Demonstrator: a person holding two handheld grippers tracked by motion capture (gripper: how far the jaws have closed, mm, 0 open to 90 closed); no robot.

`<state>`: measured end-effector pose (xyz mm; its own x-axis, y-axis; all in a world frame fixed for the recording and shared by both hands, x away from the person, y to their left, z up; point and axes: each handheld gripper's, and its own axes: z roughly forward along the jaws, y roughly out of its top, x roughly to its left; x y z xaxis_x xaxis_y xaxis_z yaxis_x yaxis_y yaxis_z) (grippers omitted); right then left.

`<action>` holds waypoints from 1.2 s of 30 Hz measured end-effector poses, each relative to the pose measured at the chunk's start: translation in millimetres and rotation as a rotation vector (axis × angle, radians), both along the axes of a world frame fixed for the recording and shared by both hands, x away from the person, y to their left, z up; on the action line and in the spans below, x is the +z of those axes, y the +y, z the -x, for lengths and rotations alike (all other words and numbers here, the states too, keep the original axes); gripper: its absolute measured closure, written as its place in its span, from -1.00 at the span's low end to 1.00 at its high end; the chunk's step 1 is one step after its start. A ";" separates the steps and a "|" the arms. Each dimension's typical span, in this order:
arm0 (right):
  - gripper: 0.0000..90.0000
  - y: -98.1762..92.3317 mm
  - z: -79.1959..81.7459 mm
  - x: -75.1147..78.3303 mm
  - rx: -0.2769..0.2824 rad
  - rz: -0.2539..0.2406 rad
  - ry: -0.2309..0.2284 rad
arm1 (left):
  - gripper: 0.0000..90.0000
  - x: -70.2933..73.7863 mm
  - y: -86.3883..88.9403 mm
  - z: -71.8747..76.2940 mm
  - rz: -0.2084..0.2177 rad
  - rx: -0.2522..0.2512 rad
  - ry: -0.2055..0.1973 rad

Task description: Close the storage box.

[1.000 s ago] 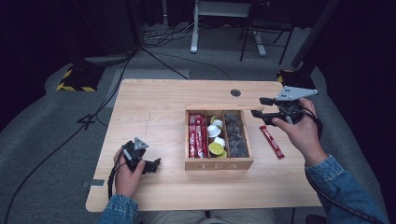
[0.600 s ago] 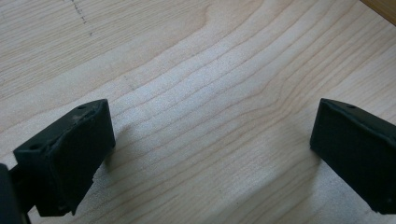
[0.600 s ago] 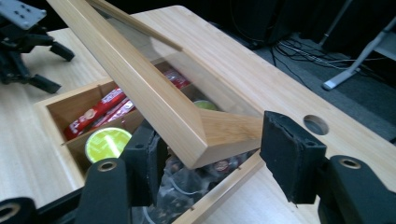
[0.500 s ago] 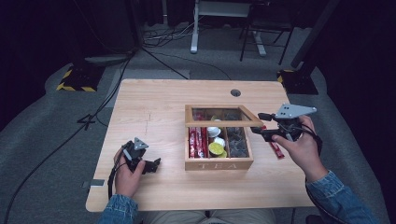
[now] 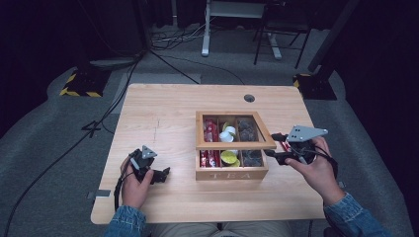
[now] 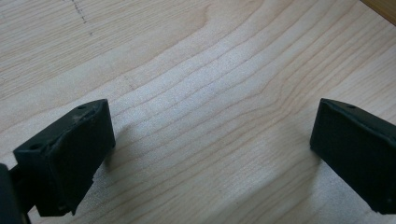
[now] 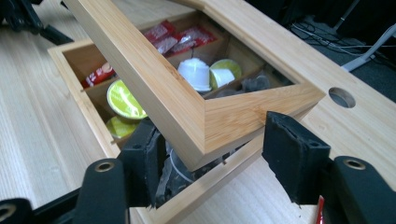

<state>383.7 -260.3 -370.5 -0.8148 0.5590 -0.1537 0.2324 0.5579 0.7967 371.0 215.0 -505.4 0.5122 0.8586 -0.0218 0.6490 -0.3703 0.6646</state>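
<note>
Bamboo tea box point(image 5: 231, 172), rectangular with "TEA" cut into its near wall, sits on my pale wood-grain desk point(image 5: 168, 118) right of centre. Nearest me, my left gripper point(image 5: 157, 174) rests low at the desk's near left, well apart from the box; in the left gripper view its matte black block-shaped jaws stand wide apart over bare planking, holding nothing. My right gripper point(image 5: 272, 146) is at the box's right side. In the right gripper view its jaws are spread, one on each side of the near corner of the glass-paned, bamboo-framed lid point(image 7: 205, 116), which hangs tilted partway up above the box. I cannot tell whether the rough black pads touch the frame. A grey three-cornered plate point(image 5: 306, 133) rides on top of that gripper.

Inside the box, dividers make compartments: glossy red sachets point(image 7: 177, 38) on the left, round capsules with yellow-green foil tops point(image 7: 122, 99) and a white capsule point(image 7: 195, 73) in the middle, dark grey capsules point(image 5: 252, 157) on the right. A red sachet point(image 5: 284, 146) lies on the desk just beside the box's right wall. Farther off, a round cable hole point(image 5: 249, 98) pierces the desk near its far edge.
</note>
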 end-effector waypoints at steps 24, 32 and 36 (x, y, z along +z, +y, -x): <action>-0.23 0.2 7.8 -44.5 0.013 0.062 0.093 | -1.00 0.0 0.0 0.0 0.000 0.000 0.000; -0.23 1.3 9.2 -52.0 0.034 0.100 0.145 | -1.00 0.0 0.0 0.0 0.000 0.000 0.000; -0.22 1.7 9.3 -55.1 0.035 0.108 0.156 | -1.00 0.0 0.0 0.0 0.000 0.000 0.000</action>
